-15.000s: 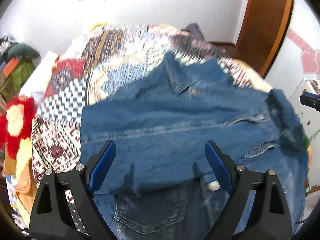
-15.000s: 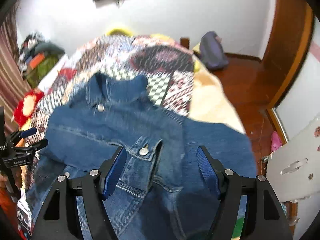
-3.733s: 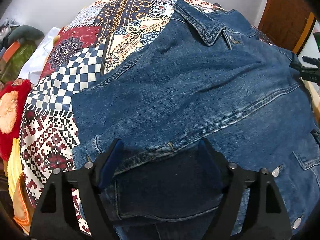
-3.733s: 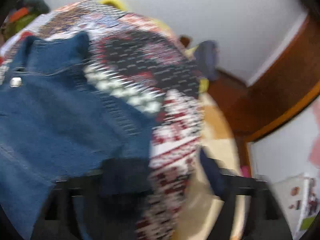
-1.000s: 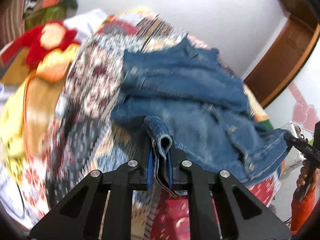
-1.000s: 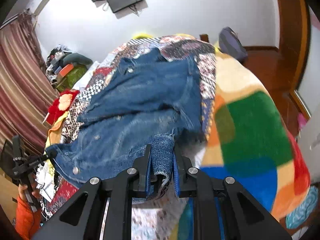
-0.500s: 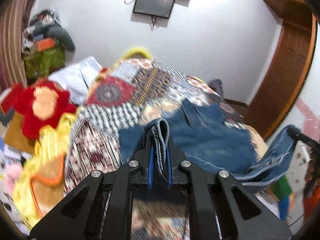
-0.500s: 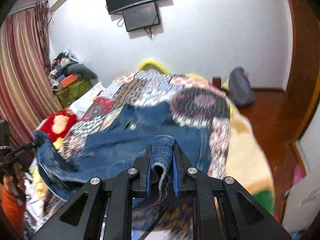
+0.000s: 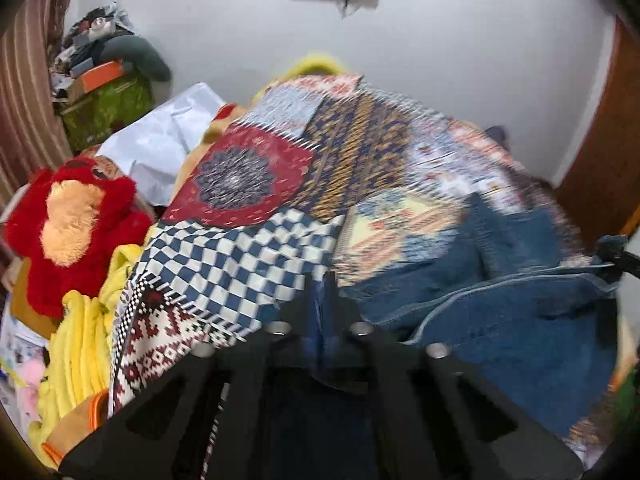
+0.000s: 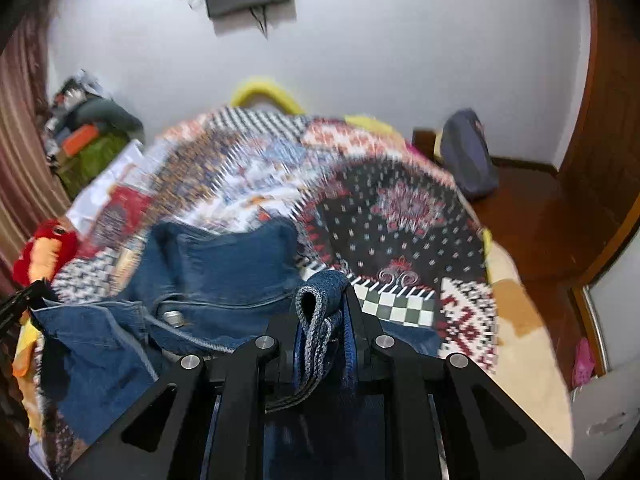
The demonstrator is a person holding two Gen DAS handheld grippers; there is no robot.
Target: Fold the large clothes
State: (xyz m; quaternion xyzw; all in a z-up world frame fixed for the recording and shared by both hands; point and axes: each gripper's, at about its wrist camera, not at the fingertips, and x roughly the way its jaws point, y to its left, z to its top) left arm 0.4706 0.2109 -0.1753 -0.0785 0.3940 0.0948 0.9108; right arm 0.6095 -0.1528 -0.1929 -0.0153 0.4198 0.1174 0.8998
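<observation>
A blue denim jacket (image 9: 500, 300) lies partly on a patchwork bedspread (image 9: 280, 208), its collar end resting on the bed. My left gripper (image 9: 324, 300) is shut on a fold of the jacket's hem and holds it above the bed. My right gripper (image 10: 324, 304) is shut on another bunched fold of the jacket (image 10: 224, 264). The hem sags between the two grippers. The right gripper's tip shows at the right edge of the left wrist view (image 9: 616, 256). Both views are blurred by motion.
A red plush toy (image 9: 68, 224) and yellow cloth (image 9: 80, 344) lie left of the bed. A cluttered pile (image 9: 104, 80) stands in the left corner. A dark bag (image 10: 468, 156) sits on the wooden floor at the right. A wooden door (image 10: 612, 100) stands at the right.
Both grippers have dropped lower and moved forward over the bed with the hem. The jacket has come down closer to the bedspread.
</observation>
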